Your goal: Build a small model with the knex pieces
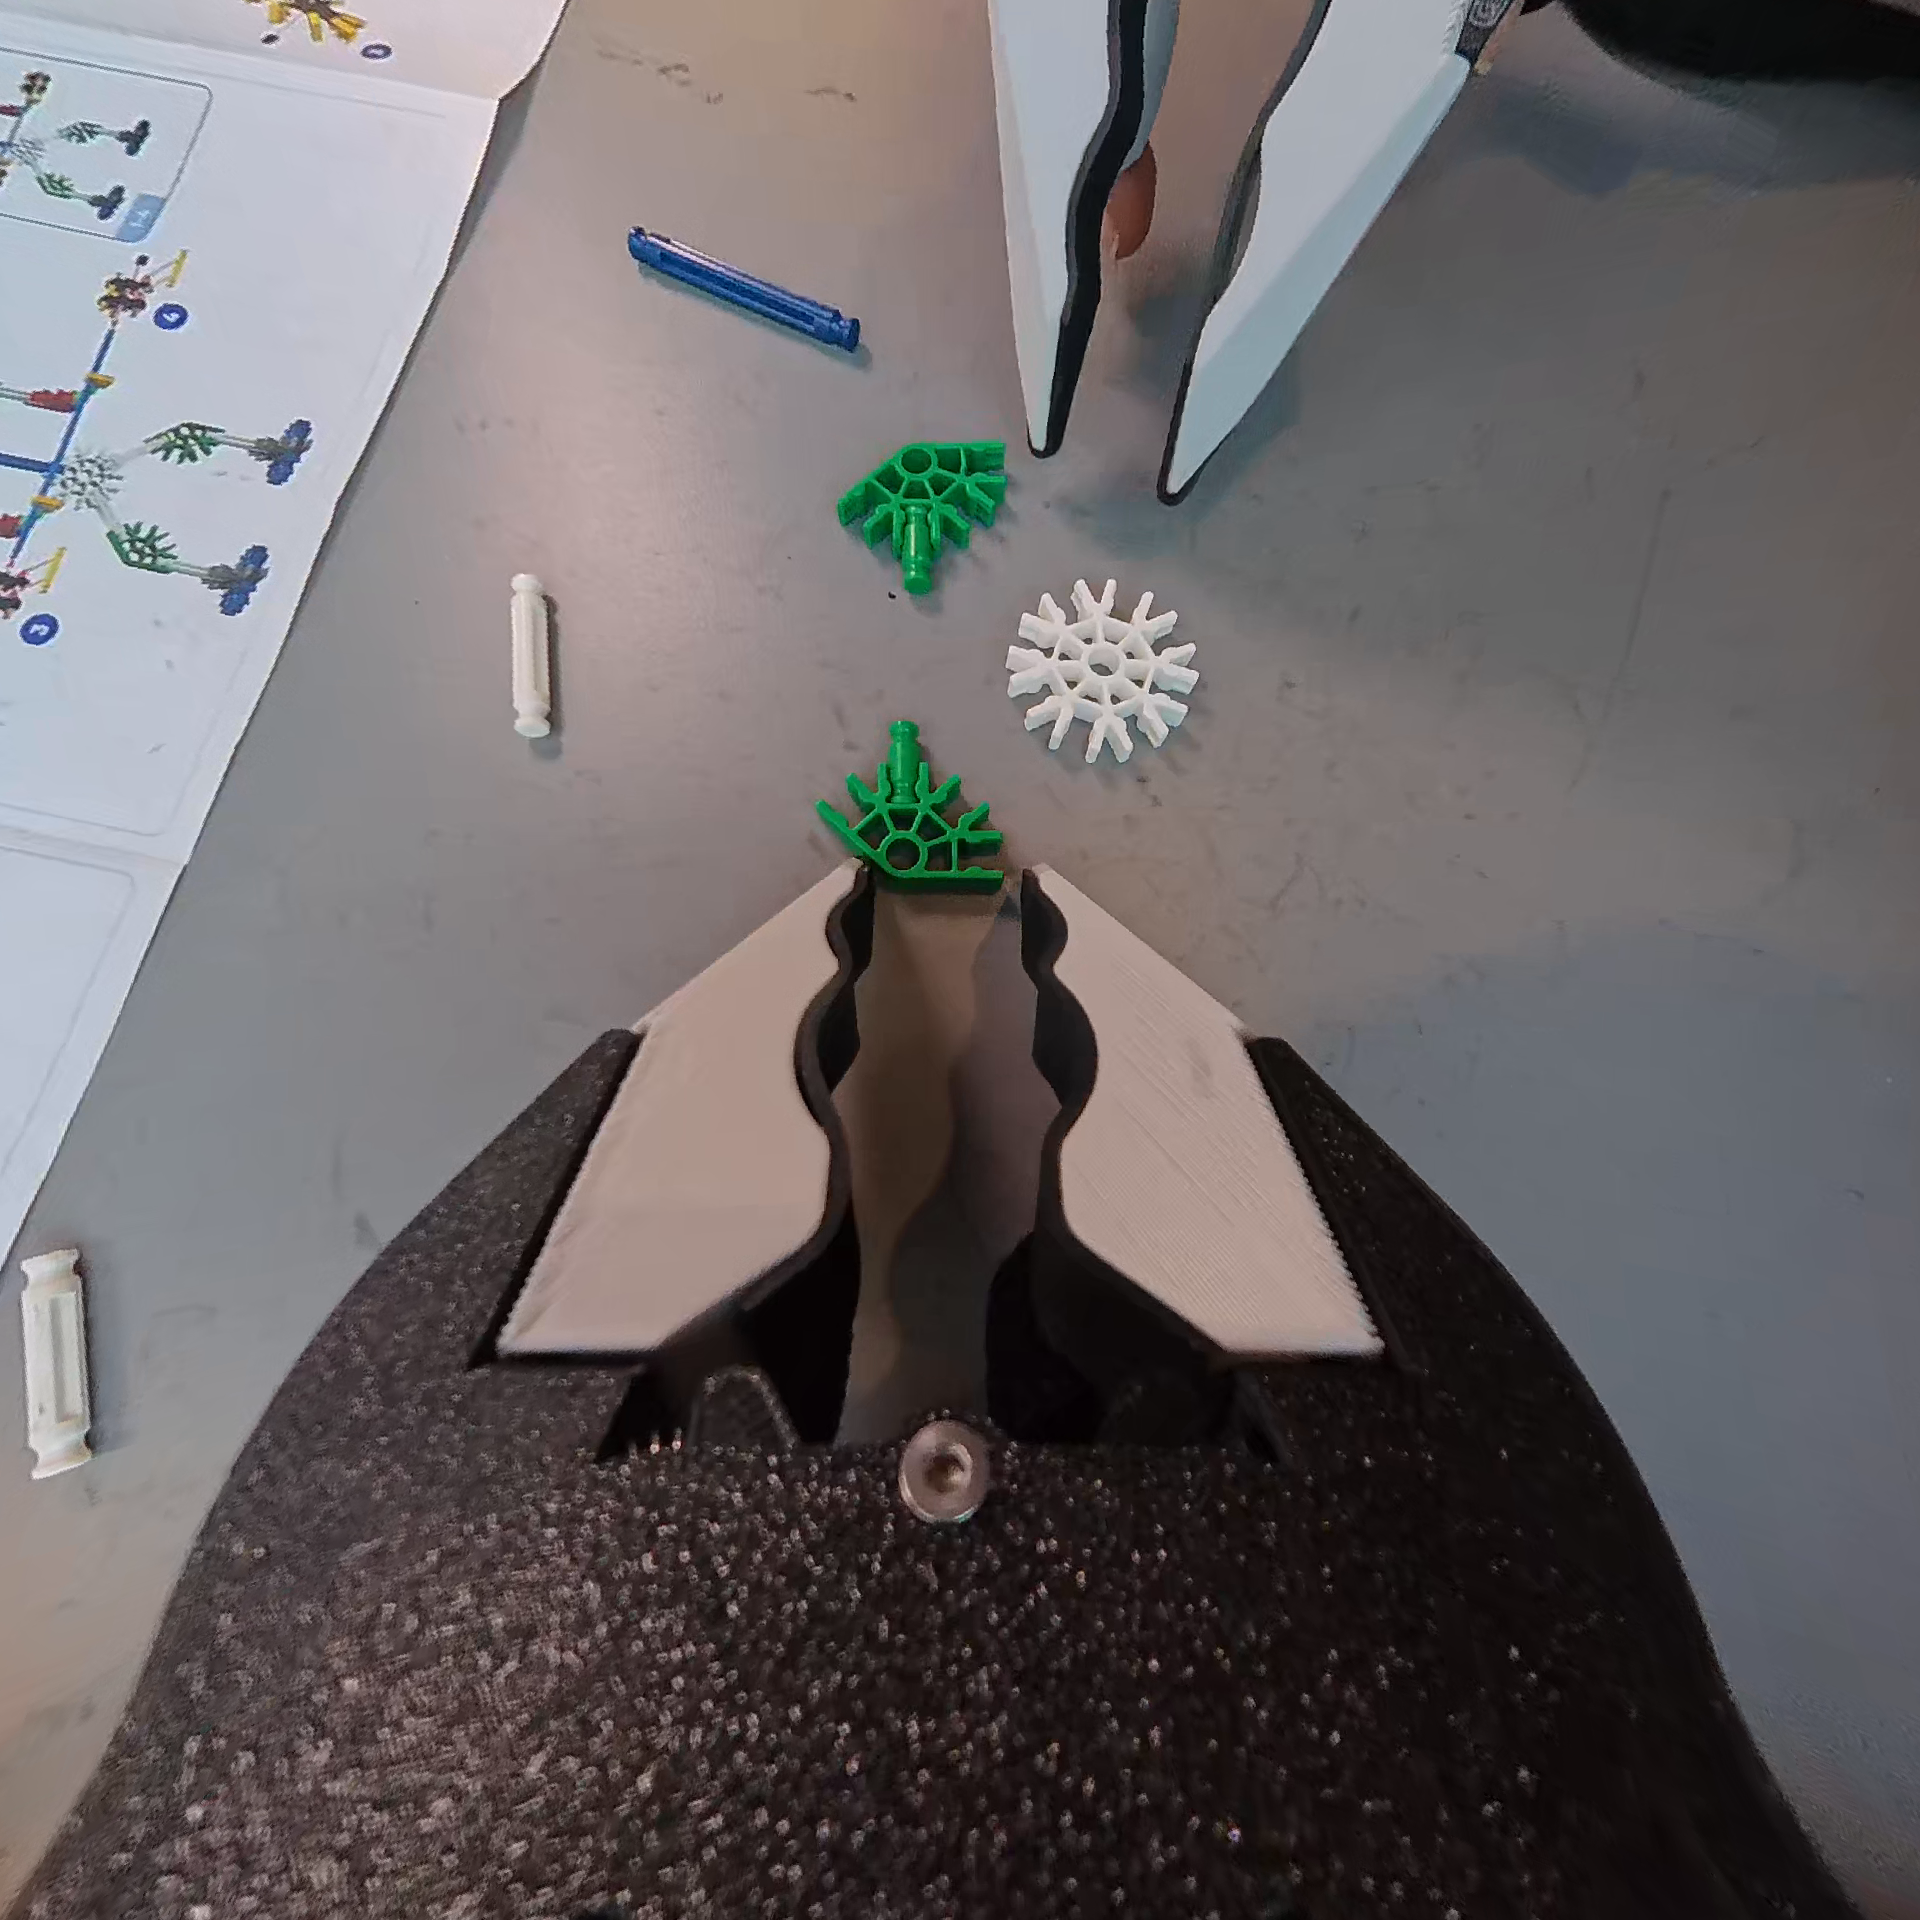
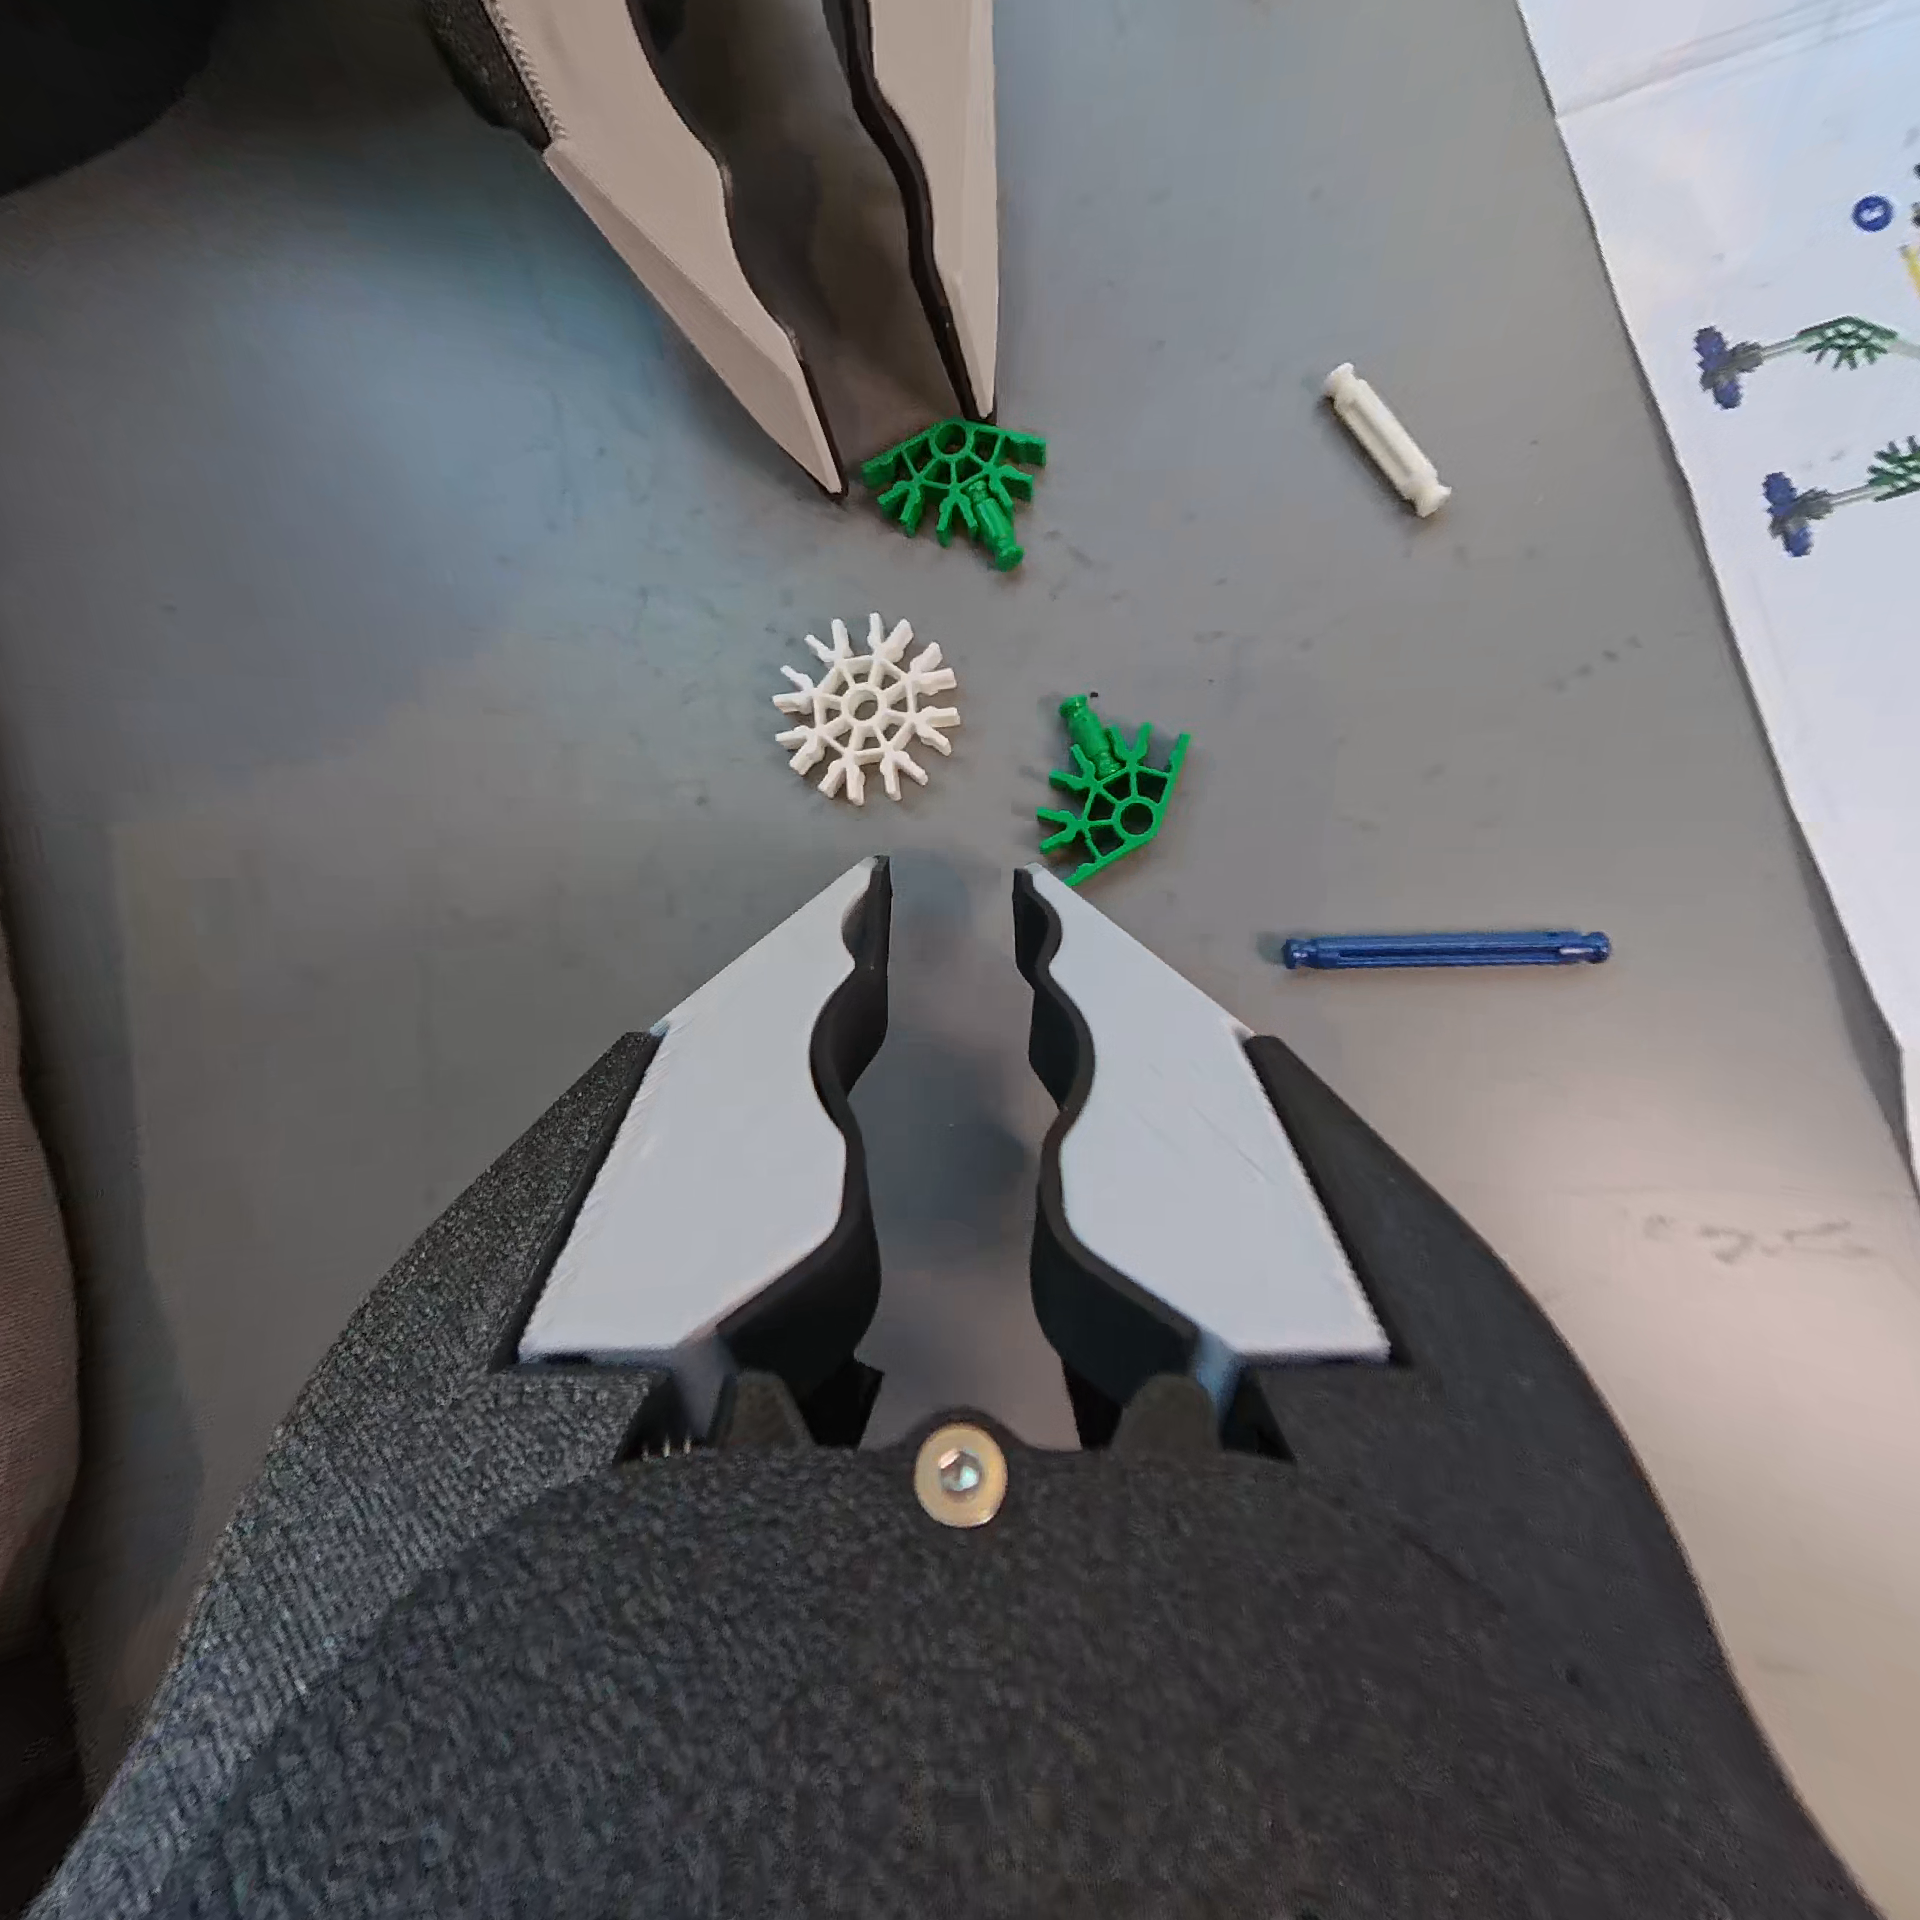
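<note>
– Green fan connector (image 1: 909, 826), stub rod snapped in one slot, lies flat on the grey table (image 1: 1558, 883) right at the tips of the left gripper (image 1: 943, 881). Jaws apart, nothing between them. The connector's straight edge sits across the gap; I can't tell if the tip touches it.

– Right side?

– Right gripper (image 2: 951, 871) also has its jaws apart and empty, tips low over the table. Second green connector (image 2: 1117, 805) is just beside its right-hand finger, outside the gap. White snowflake connector (image 2: 865, 709) is near, ahead and to the left.

– Anything else around?

– Blue rod (image 2: 1444, 951) is to the right of the right gripper, well clear. Short white rod (image 2: 1387, 436) is farther off, towards the instruction sheet (image 2: 1766, 312). One more white rod (image 1: 57, 1361) is at the near left edge of the left wrist view.

– Handling?

– My guess: the parts are thin, flat and light, and would skid if nudged by a single finger.
</note>
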`<state>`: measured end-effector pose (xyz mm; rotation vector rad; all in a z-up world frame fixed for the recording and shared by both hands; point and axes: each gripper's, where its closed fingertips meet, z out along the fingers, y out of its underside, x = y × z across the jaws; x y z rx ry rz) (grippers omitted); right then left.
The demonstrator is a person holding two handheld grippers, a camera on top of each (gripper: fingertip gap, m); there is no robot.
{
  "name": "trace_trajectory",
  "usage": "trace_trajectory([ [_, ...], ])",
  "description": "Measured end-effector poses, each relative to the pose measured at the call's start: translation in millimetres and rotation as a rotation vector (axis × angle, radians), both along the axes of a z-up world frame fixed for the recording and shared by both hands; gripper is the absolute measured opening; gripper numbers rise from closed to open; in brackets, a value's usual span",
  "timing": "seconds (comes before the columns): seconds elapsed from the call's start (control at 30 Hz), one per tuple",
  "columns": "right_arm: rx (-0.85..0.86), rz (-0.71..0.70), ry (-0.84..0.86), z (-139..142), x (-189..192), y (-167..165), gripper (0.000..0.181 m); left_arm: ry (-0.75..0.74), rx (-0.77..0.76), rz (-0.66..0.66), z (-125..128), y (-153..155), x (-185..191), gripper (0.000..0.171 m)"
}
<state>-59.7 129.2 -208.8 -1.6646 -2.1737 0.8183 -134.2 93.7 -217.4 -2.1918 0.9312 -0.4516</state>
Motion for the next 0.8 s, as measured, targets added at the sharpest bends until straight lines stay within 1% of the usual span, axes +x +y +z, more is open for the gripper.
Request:
trace_trajectory([
  [0.1, 0.048, -0.011, 0.055, 3, -5, 13, 0.024, 0.001, 0.003, 0.003, 1, 0, -3, 0.027],
  [0.2, 0.120, 0.023, 0.117, 3, -11, 22, 0.034, -0.015, 0.014, 0.007, 4, 1, -5, 0.027],
  [0.33, 0.134, 0.048, 0.125, 0, -16, 25, 0.044, -0.021, 0.027, 0.017, 4, 4, -7, 0.029],
  [0.4, 0.133, 0.049, 0.118, -1, -19, 25, 0.045, -0.021, 0.036, 0.022, 4, 6, -6, 0.031],
  [0.47, 0.144, 0.045, 0.104, -4, -22, 25, 0.044, -0.019, 0.044, 0.020, 5, 7, -4, 0.032],
  [0.53, 0.153, 0.021, 0.088, -6, -25, 27, 0.034, -0.016, 0.044, 0.015, 4, 7, -2, 0.032],
  [0.63, 0.135, 0.006, 0.069, -8, -25, 24, 0.024, -0.010, 0.038, 0.007, 2, 6, 1, 0.032],
  [0.8, 0.142, -0.110, 0.021, -8, -19, 35, 0.024, -0.004, 0.030, -0.004, 0, 5, 4, 0.028],
])
